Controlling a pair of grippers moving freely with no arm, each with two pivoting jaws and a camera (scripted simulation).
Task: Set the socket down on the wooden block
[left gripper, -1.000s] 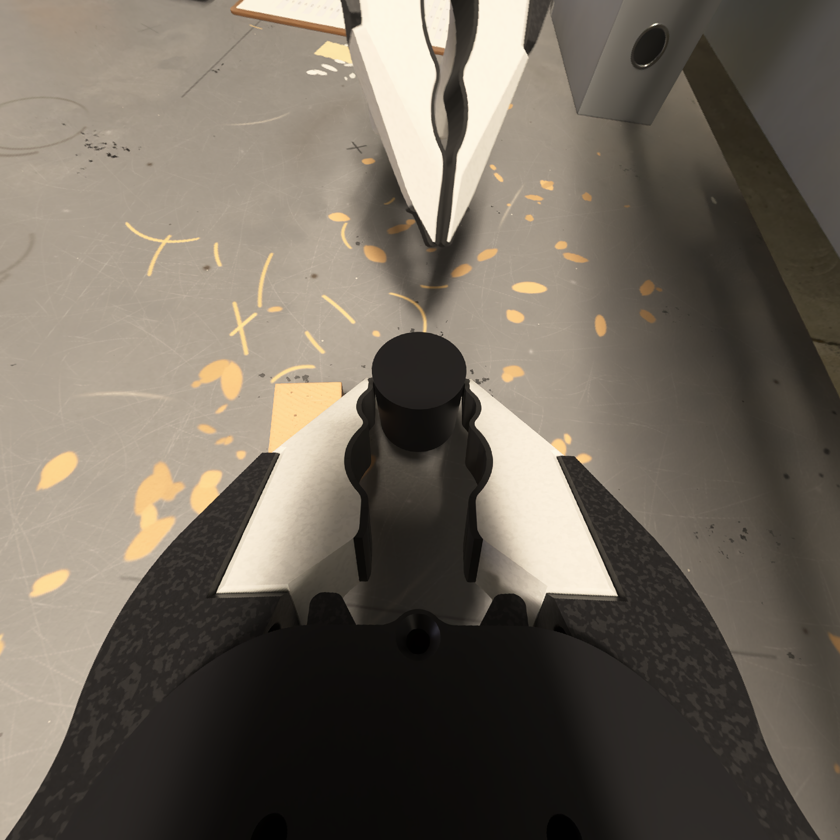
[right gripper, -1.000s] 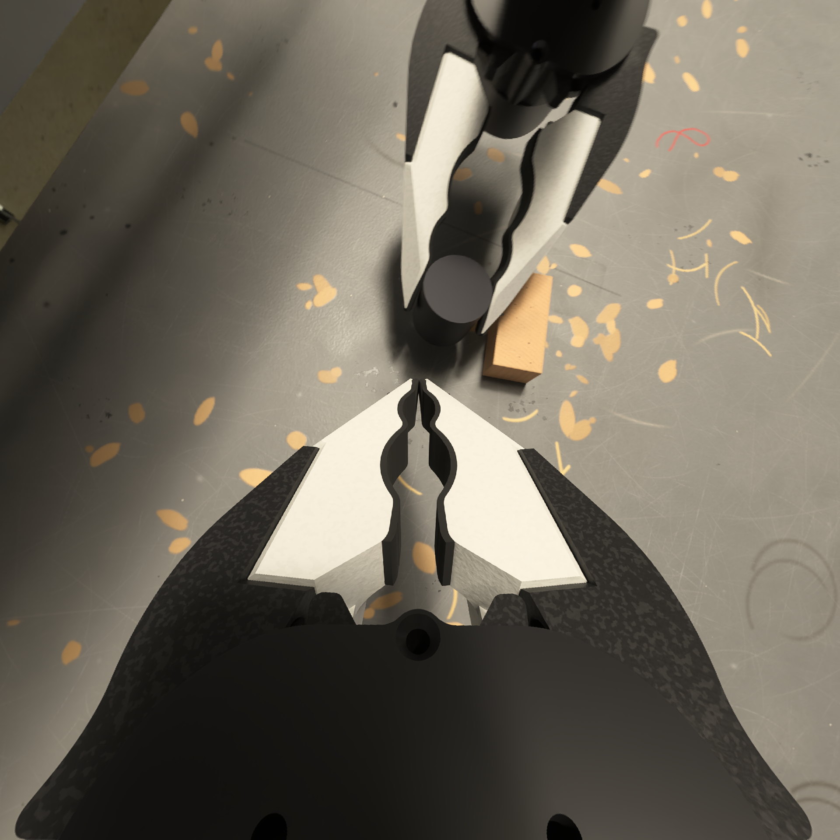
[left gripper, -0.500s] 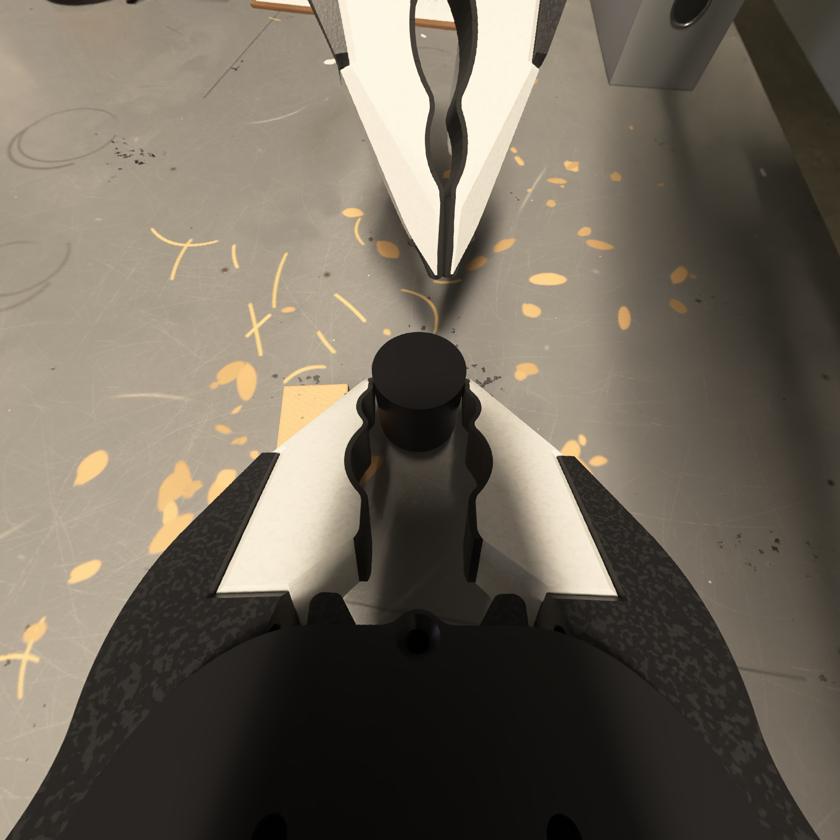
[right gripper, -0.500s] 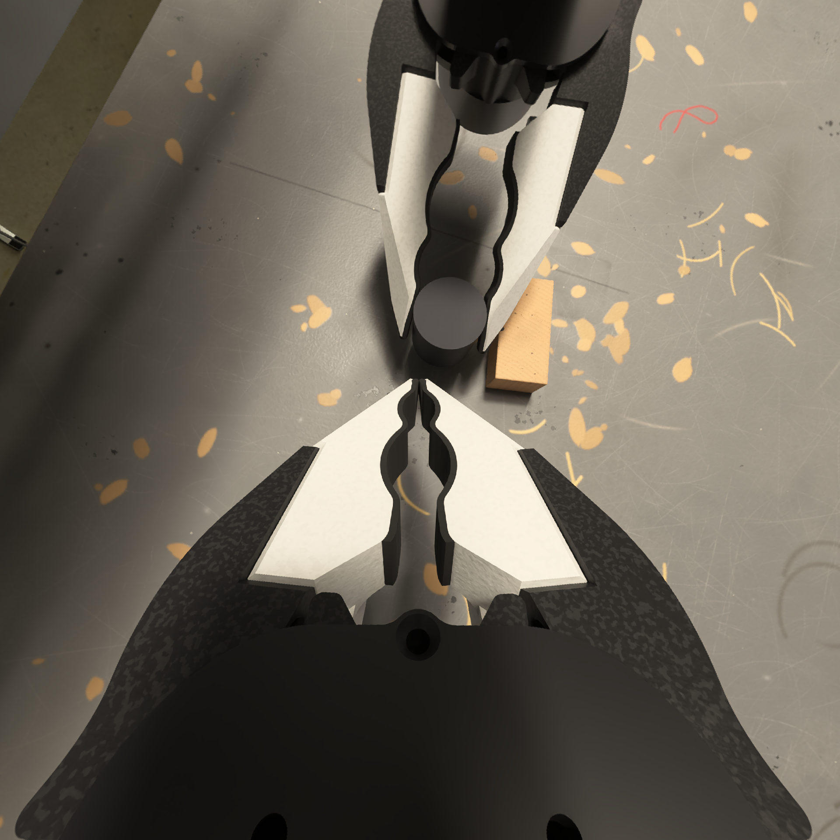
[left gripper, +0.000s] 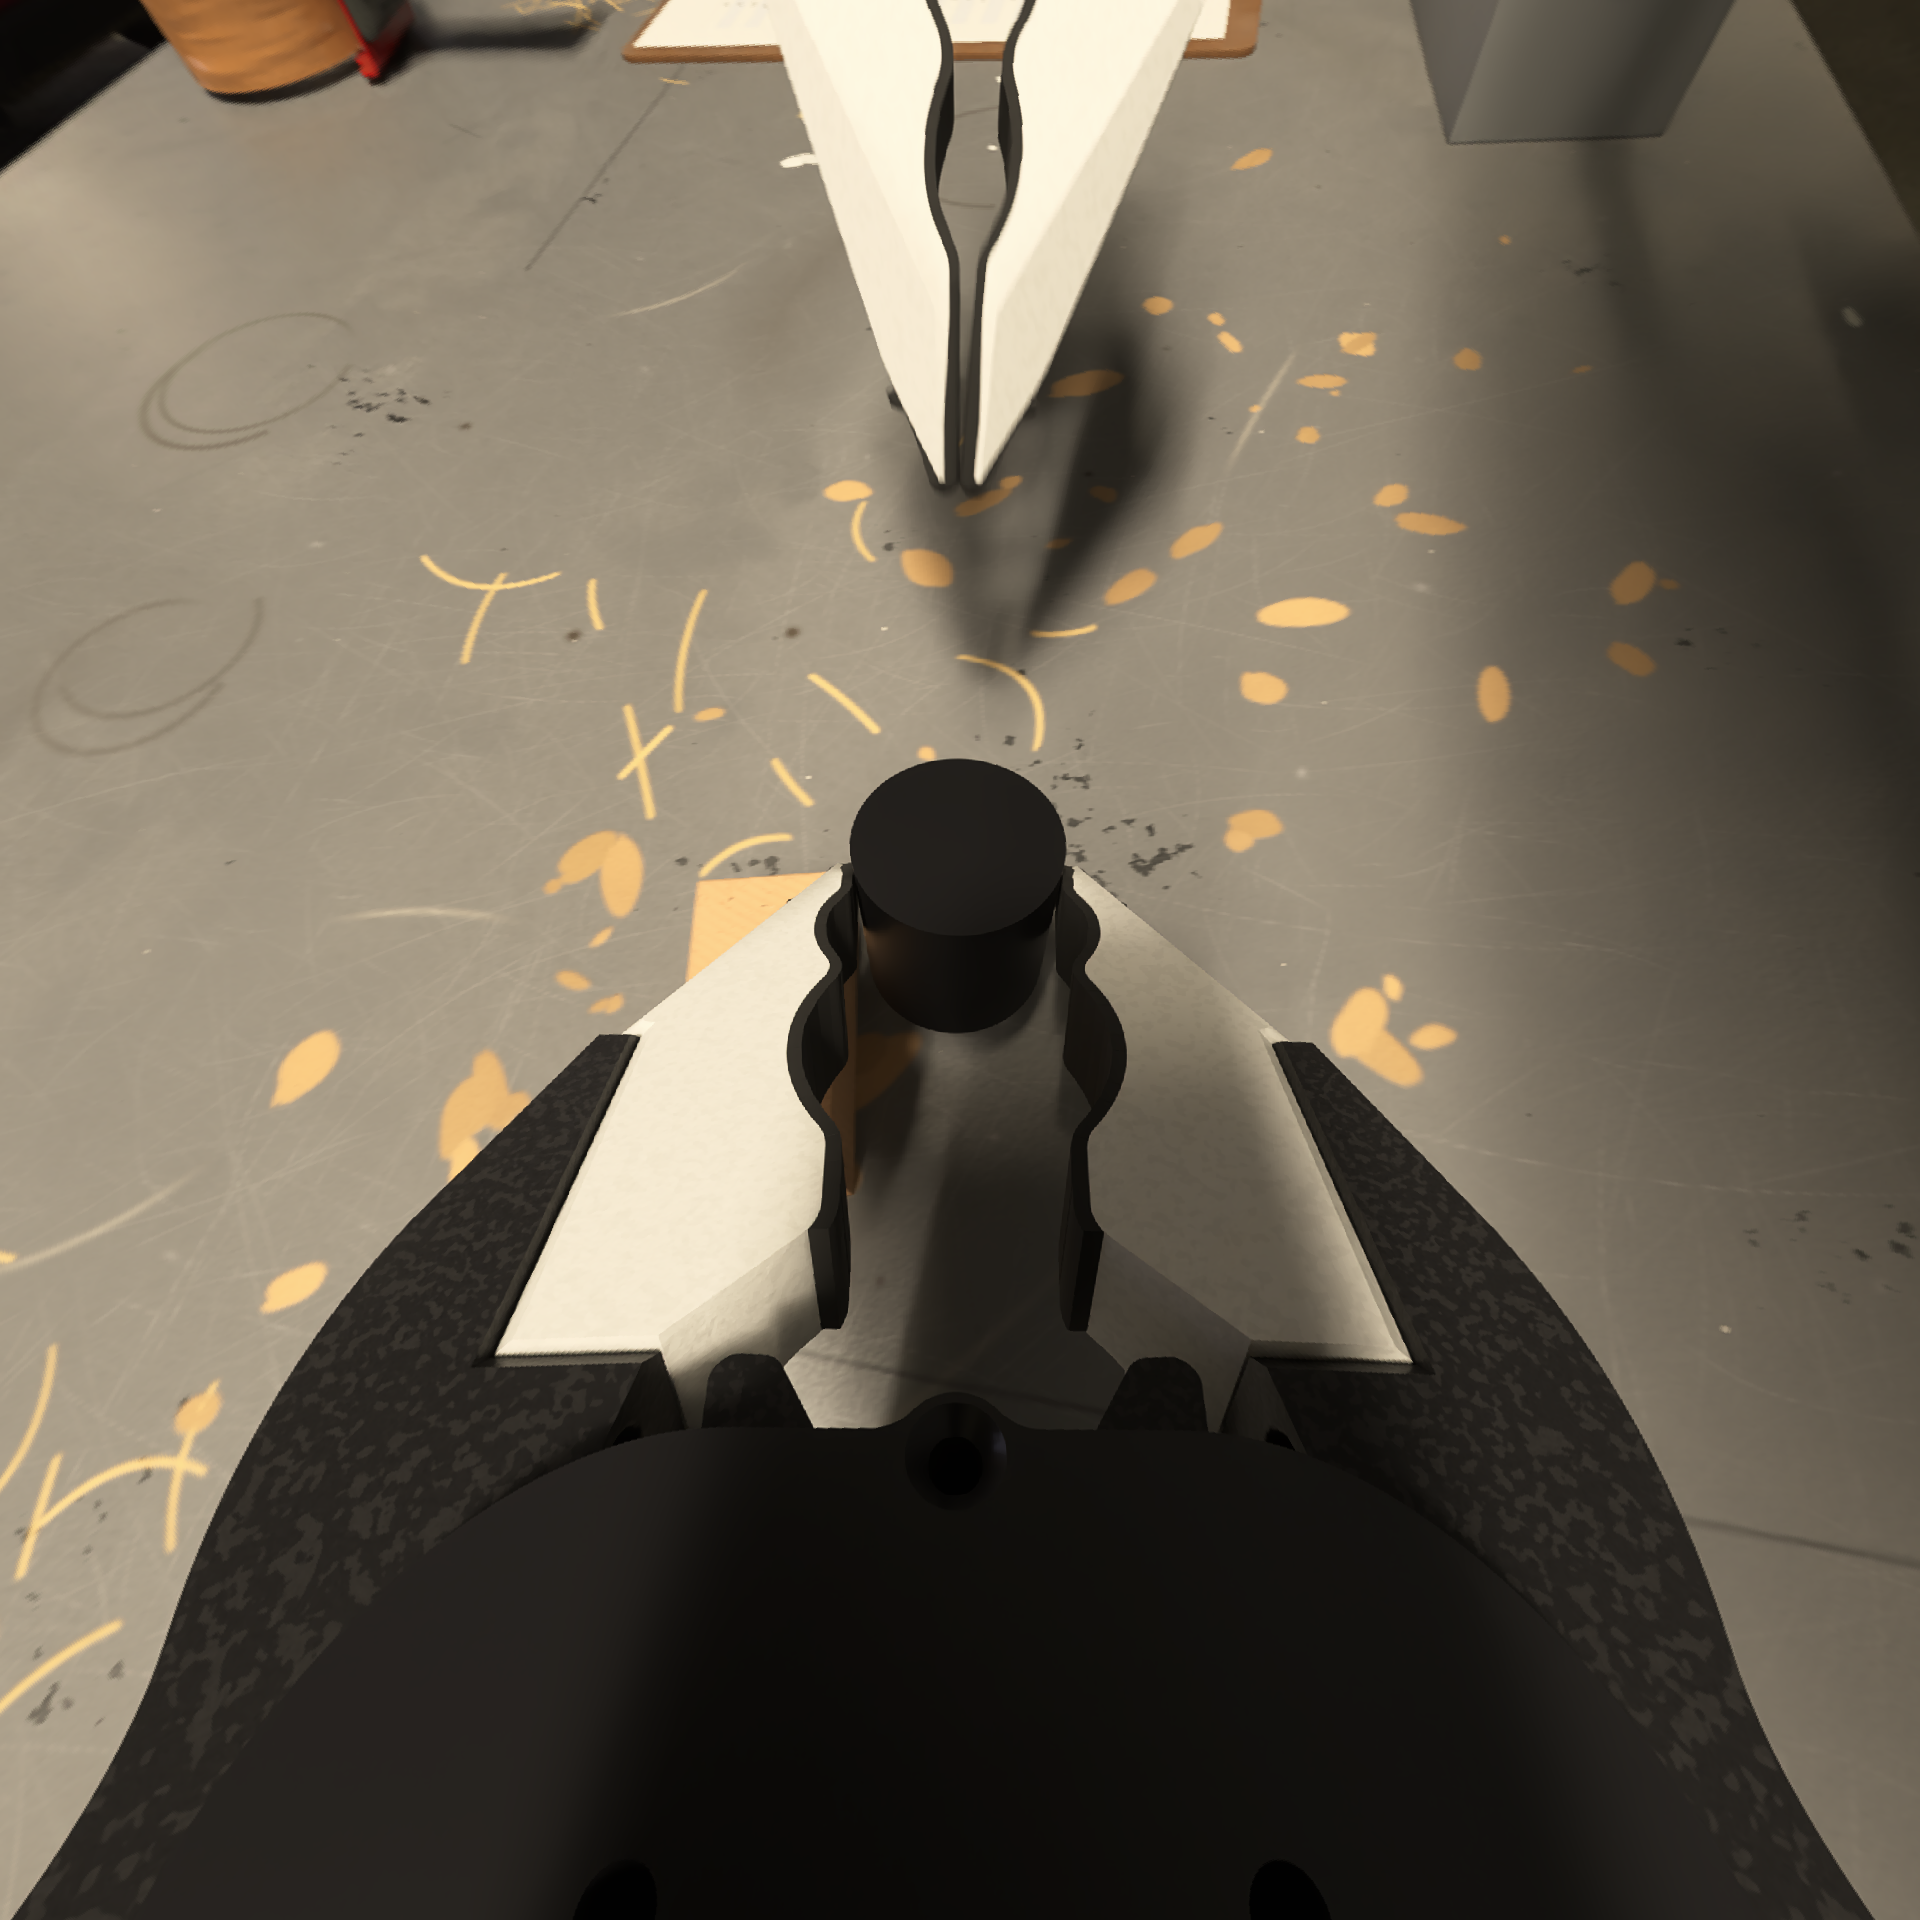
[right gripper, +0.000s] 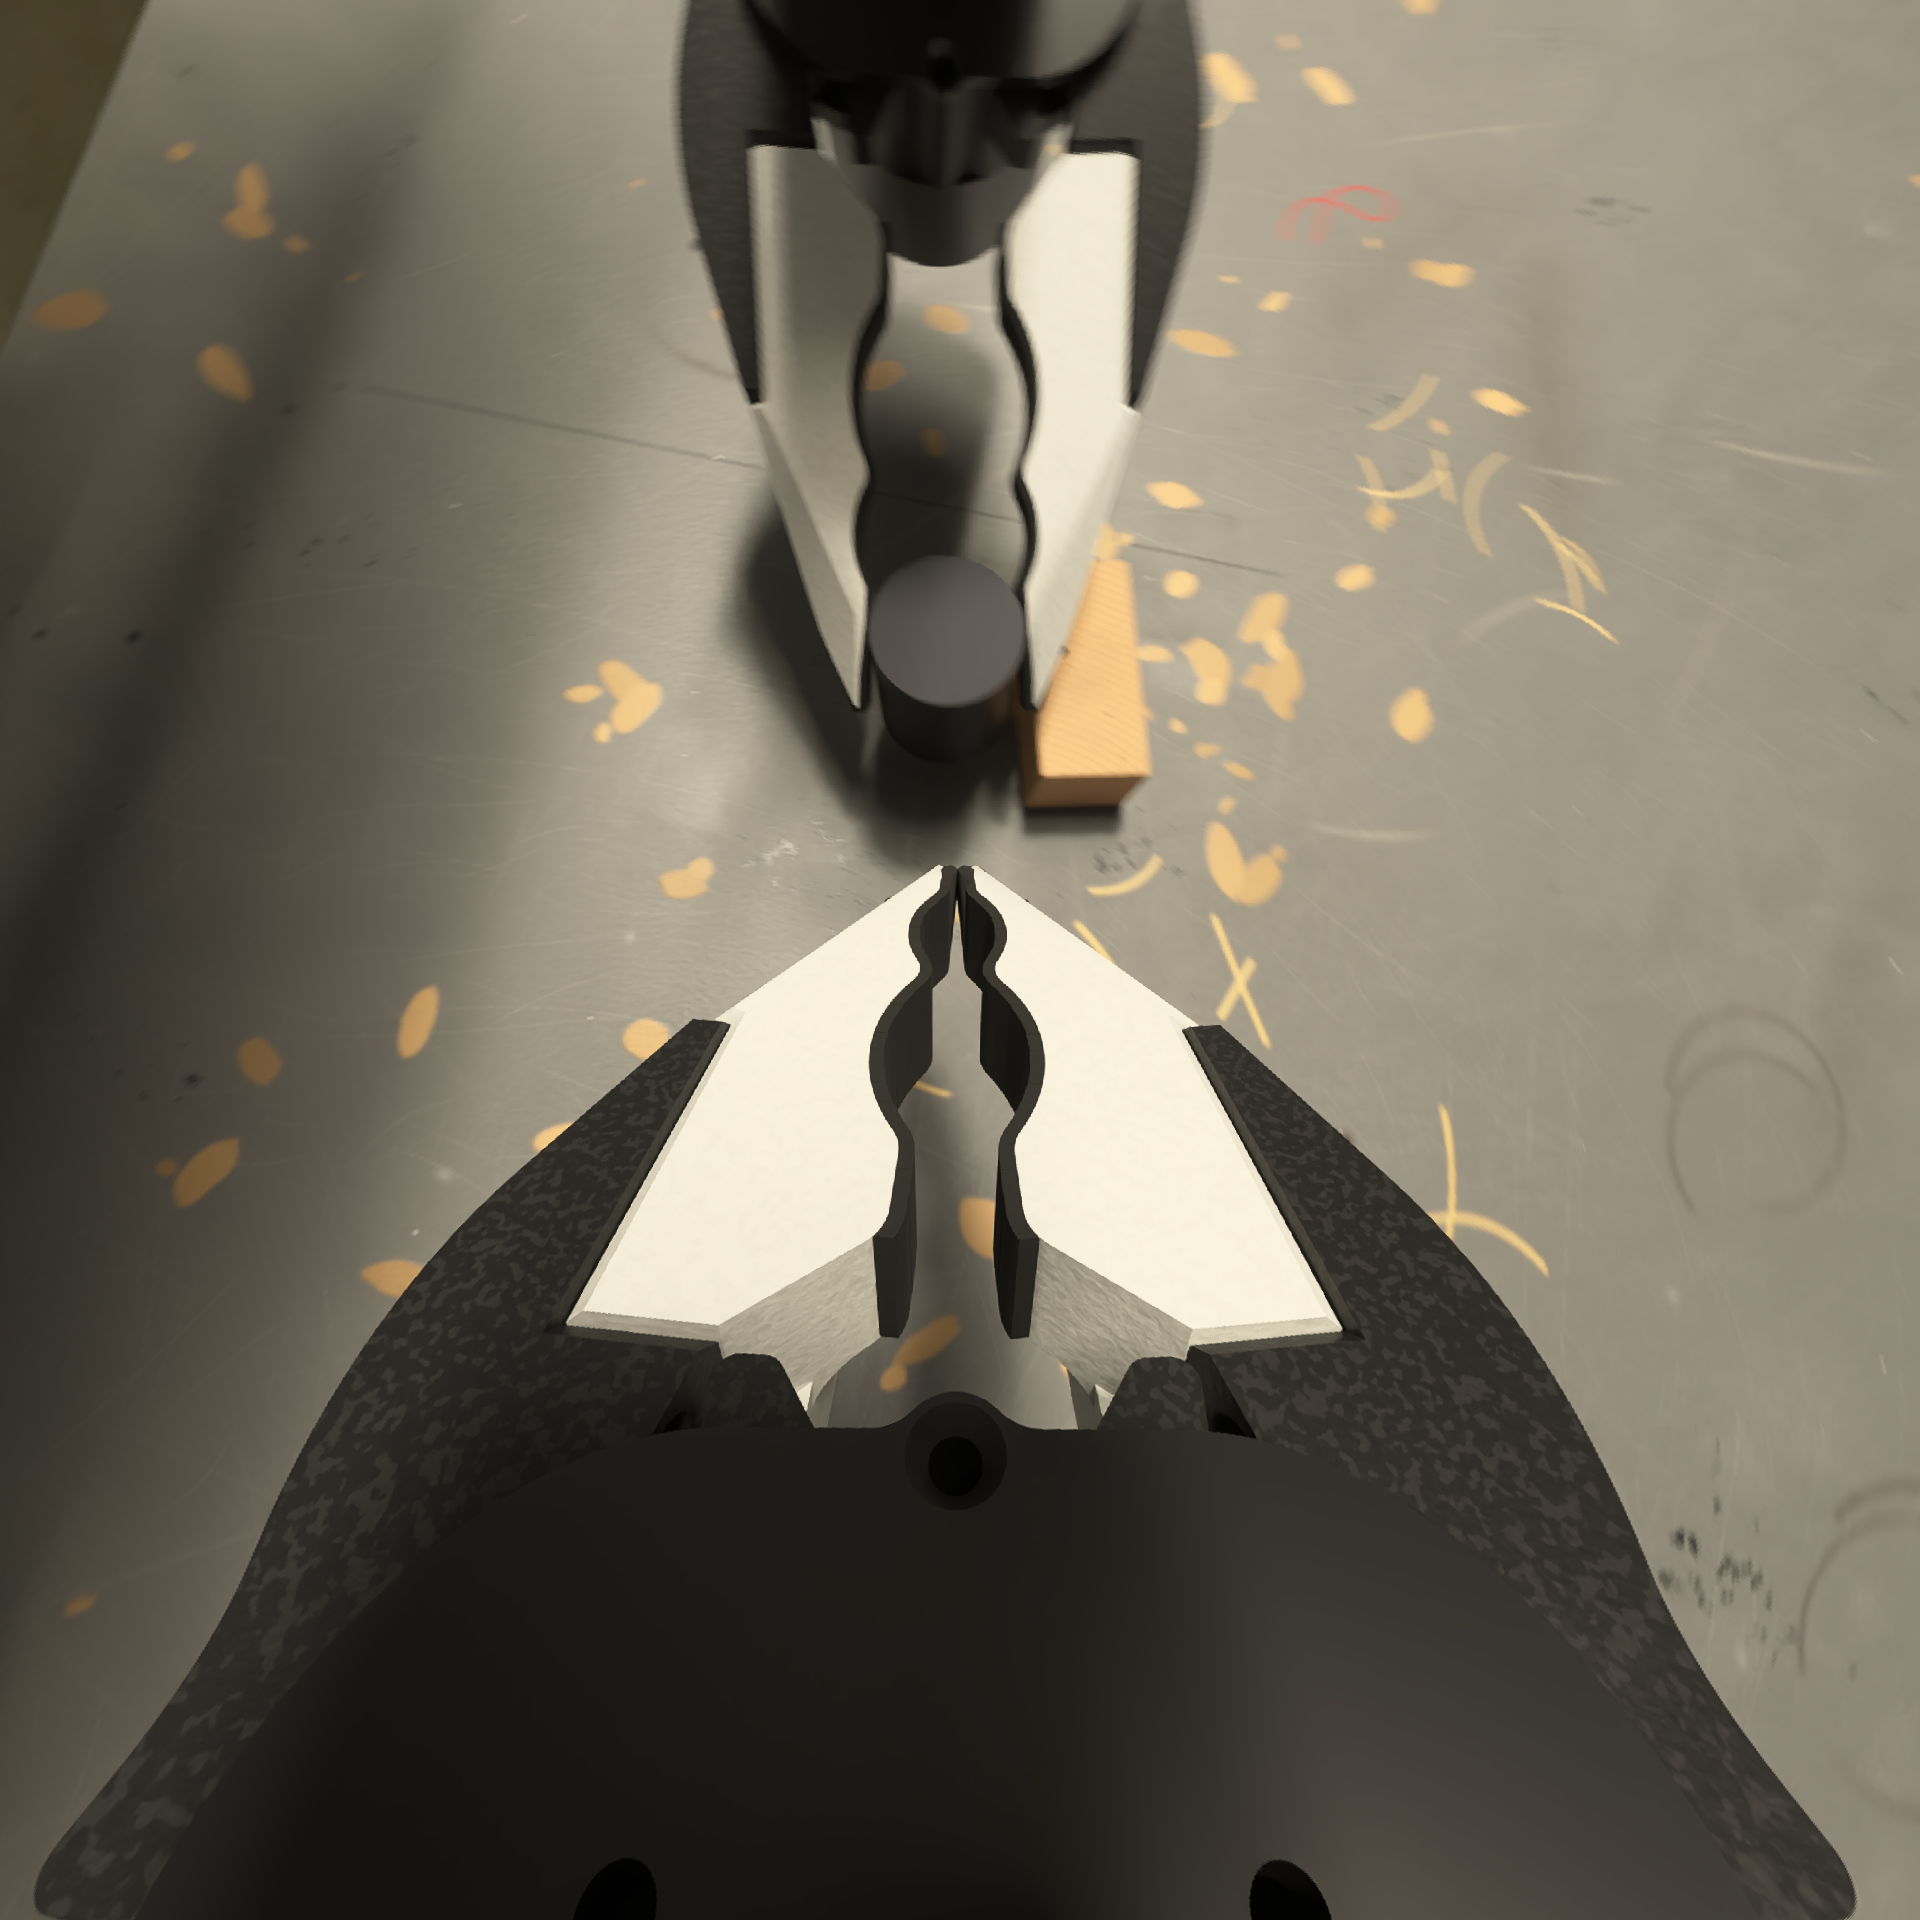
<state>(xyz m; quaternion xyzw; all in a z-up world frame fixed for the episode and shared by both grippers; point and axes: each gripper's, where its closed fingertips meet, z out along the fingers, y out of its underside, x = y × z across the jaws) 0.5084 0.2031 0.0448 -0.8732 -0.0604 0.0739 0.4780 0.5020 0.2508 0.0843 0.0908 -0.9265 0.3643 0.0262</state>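
The socket [left gripper: 956, 862] is a short black cylinder, upright between the fingertips of my left gripper [left gripper: 956, 894], which is shut on it. The wooden block [left gripper: 732, 920] lies flat on the grey bench just left of the socket, partly hidden by my left finger. In the right wrist view the socket [right gripper: 943, 634] hangs low beside the block [right gripper: 1091, 717], not over it, held by the left gripper [right gripper: 945, 675]. I cannot tell whether the socket touches the bench. My right gripper [right gripper: 956, 873] is shut and empty, facing the socket from a short distance; it also shows in the left wrist view [left gripper: 961, 478].
Wood chips and shavings litter the scratched bench. A grey box [left gripper: 1558, 62] stands at the far right, a clipboard [left gripper: 707, 26] and an orange container [left gripper: 260, 42] at the far edge. The bench edge [right gripper: 31, 156] runs along the left in the right wrist view.
The socket stays gripped beside the block. Both views now look along the bench at a shallower angle, and the two grippers stand a little farther apart.
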